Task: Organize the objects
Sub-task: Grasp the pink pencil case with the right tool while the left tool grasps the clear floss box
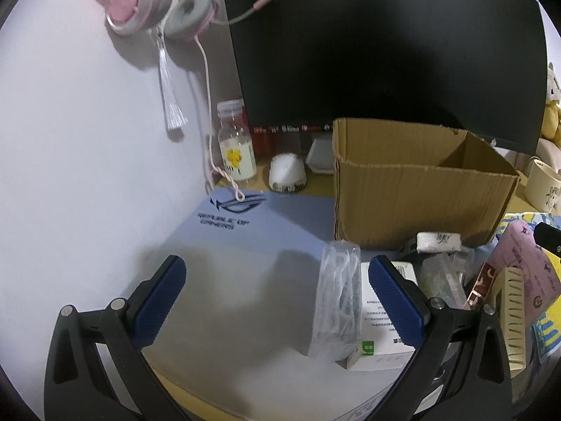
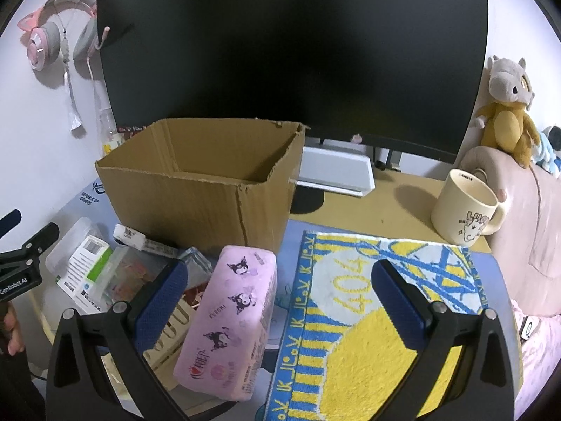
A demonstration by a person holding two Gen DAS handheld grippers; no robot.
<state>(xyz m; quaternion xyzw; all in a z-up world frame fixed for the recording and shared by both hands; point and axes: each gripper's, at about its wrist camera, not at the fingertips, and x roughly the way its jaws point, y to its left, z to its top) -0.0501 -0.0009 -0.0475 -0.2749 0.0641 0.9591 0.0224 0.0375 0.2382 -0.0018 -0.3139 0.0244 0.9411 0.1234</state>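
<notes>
Between the open right tongs (image 2: 278, 298) lies the pink printed tissue pack (image 2: 228, 322); straddle it squarely before lifting toward the brown cardboard box (image 2: 196, 193). Left tongs (image 1: 277, 298) gape empty.

The left wrist view sits low over the worktop's left end, looking forward and down between its open tool (image 1: 277, 301) fingers toward the wall; the right wrist view sits further right, close above the towel (image 2: 378, 315), facing the monitor (image 2: 291, 52); both share the cardboard box (image 1: 417, 189), the monitor, the headset (image 1: 154, 3) and the pink pack (image 2: 228, 319).
</notes>
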